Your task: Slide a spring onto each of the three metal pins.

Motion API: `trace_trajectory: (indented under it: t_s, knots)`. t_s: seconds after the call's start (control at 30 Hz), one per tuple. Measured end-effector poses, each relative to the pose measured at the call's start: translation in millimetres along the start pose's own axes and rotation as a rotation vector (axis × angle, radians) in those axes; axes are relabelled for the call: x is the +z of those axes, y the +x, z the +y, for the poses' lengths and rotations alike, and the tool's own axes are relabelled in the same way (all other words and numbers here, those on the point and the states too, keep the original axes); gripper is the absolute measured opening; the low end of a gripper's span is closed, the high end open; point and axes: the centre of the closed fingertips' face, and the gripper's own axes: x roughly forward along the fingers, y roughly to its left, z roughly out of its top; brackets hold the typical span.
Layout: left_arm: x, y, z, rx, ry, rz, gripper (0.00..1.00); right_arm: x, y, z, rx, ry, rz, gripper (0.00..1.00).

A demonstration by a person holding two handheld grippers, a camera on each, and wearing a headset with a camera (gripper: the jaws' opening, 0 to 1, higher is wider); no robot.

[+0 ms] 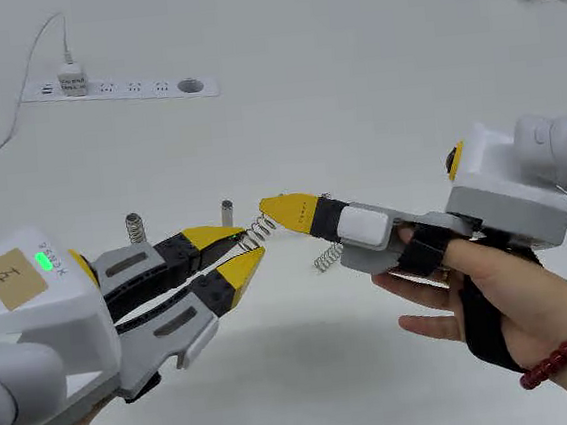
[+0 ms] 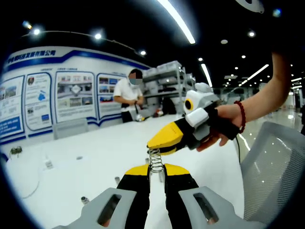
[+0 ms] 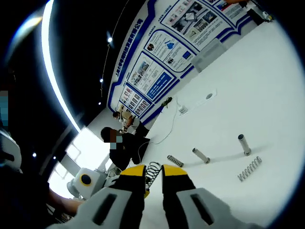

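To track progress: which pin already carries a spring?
The leftmost pin in the head view: a fitted spring wraps it, whereas the middle pin and the third pin are bare metal.

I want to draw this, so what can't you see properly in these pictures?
1. Head view: the third metal pin is almost hidden behind the right gripper.
2. All views: the grippers cover the ends of the small steel coil spring, so whether the left gripper or the right one grips it is unclear.
3. Left gripper view: the writing on the blue-and-white wall posters is too small and blurred to read.
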Motion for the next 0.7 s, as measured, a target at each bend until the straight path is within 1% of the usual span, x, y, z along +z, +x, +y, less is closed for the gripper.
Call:
trace_trajectory:
  t_s: [0.03, 0.07, 0.17, 0.27, 0.37, 0.47, 0.57, 0.63, 0.67, 0.7]
  knots:
    - [-0.4, 0.0, 0.1, 0.000, 0.000, 0.003, 0.10, 0.0, -0.4, 1.4, 0.008, 0.018, 0.001, 0.14]
    - [-0.2, 0.0, 0.2, 0.000, -0.002, 0.002, 0.10, -0.6, -0.2, 1.8, 0.012, 0.020, 0.004, 0.13]
    - [-0.1, 0.1, 0.1, -0.002, -0.007, 0.003, 0.10, 0.4, -0.4, 3.5, 0.024, 0.014, 0.000, 0.13]
    - [-2.0, 0.1, 0.3, 0.000, -0.008, 0.016, 0.10, -0.6, -0.2, 5.4, 0.031, 0.013, 0.004, 0.12]
    - [-2.9, -0.3, -0.5, -0.002, -0.021, 0.021, 0.10, -1.0, 0.0, 7.6, 0.037, 0.001, 0.005, 0.12]
    - [-4.4, -0.6, -0.6, 0.000, -0.032, 0.033, 0.11, -2.0, 1.0, 10.1, 0.040, -0.025, 0.010, 0.11]
    - [-7.0, -0.8, -0.7, 0.001, -0.042, 0.051, 0.12, -2.3, 2.0, 9.5, 0.027, -0.072, 0.015, 0.11]
    - [-10.4, -0.9, -1.0, -0.001, -0.059, 0.063, 0.15, -1.0, 3.1, 7.8, 0.009, -0.106, 0.014, 0.11]
    - [-14.3, -1.5, -1.2, -0.002, -0.066, 0.080, 0.17, -0.3, 3.5, 7.0, -0.001, -0.127, 0.014, 0.11]
    - [-16.2, -1.9, -1.1, 0.000, -0.067, 0.088, 0.17, -0.1, 3.7, 5.9, -0.011, -0.139, 0.016, 0.11]
